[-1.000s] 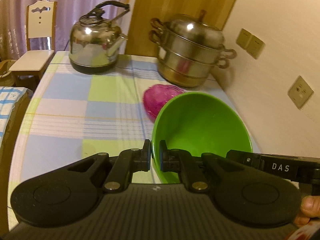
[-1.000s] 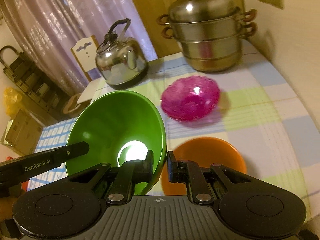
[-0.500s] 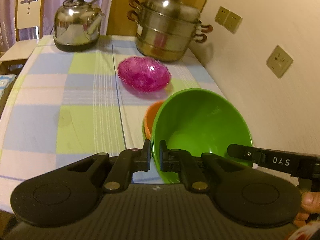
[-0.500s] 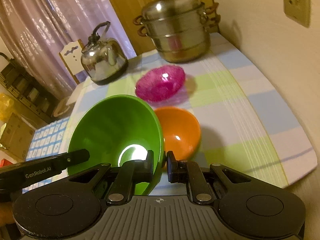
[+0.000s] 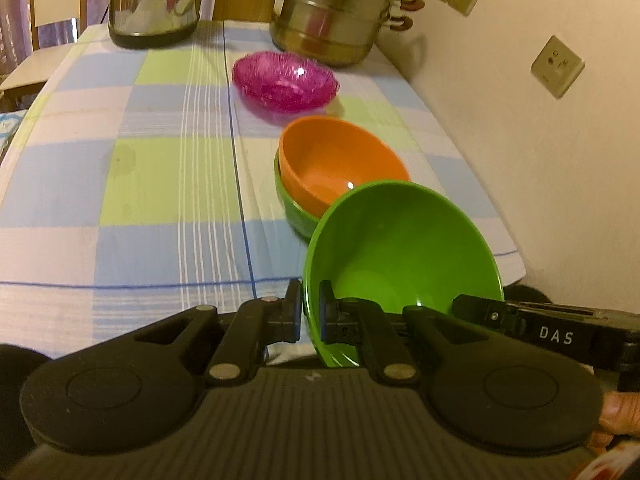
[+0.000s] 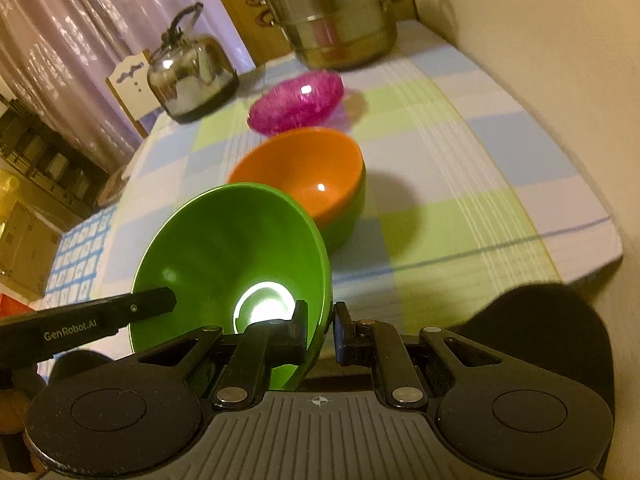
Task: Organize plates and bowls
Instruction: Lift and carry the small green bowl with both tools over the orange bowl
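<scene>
A large green bowl (image 5: 404, 248) is held by both grippers at opposite rims, tilted, near the table's front edge. My left gripper (image 5: 310, 316) is shut on its left rim. My right gripper (image 6: 321, 330) is shut on its right rim; the bowl (image 6: 232, 256) fills the left of that view. An orange bowl (image 5: 340, 160) sits nested in another green bowl (image 5: 294, 210) on the table just beyond; they also show in the right wrist view (image 6: 308, 168). A pink glass bowl (image 5: 285, 80) stands farther back.
A steel kettle (image 5: 154, 0) and a stacked steel steamer pot (image 5: 332, 8) stand at the table's far end. The wall (image 5: 520, 120) with sockets runs along the right side. A checked cloth (image 5: 120, 168) covers the table. A chair (image 5: 52, 4) stands beyond the far left corner.
Both grippers have drawn back toward the table's front edge with the green bowl. The orange bowl nested in a second green bowl has come into view.
</scene>
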The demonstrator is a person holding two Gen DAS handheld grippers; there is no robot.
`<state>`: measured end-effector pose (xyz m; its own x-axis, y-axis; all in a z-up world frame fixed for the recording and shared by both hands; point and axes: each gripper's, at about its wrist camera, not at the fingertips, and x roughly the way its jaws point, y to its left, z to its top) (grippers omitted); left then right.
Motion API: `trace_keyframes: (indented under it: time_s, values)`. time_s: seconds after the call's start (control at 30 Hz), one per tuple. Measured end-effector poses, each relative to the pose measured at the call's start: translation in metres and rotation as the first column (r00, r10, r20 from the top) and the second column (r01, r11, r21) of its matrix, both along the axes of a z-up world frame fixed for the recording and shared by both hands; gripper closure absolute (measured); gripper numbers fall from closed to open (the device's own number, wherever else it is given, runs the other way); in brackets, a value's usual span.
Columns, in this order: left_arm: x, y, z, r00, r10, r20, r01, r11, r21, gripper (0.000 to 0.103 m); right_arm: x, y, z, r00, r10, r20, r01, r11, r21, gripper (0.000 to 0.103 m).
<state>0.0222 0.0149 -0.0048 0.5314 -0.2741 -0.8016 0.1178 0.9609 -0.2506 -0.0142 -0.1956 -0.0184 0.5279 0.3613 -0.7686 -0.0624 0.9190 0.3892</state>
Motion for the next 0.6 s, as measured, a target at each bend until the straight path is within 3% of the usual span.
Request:
trace_keyframes:
  time_s: [0.3, 0.6]
  values:
    - [0.0, -0.002, -0.004, 1.0, -0.002, -0.011, 0.002, 1.0, 0.005, 0.096, -0.004, -0.002, -0.009, 1.0, -0.001, -0.023, 0.001, 1.0, 0.007, 0.09]
    - [0.0, -0.004, 0.011, 1.0, -0.002, 0.021, 0.002, 1.0, 0.005, 0.097, -0.007, -0.001, 0.003, 1.0, -0.007, 0.005, 0.007, 1.0, 0.013, 0.09]
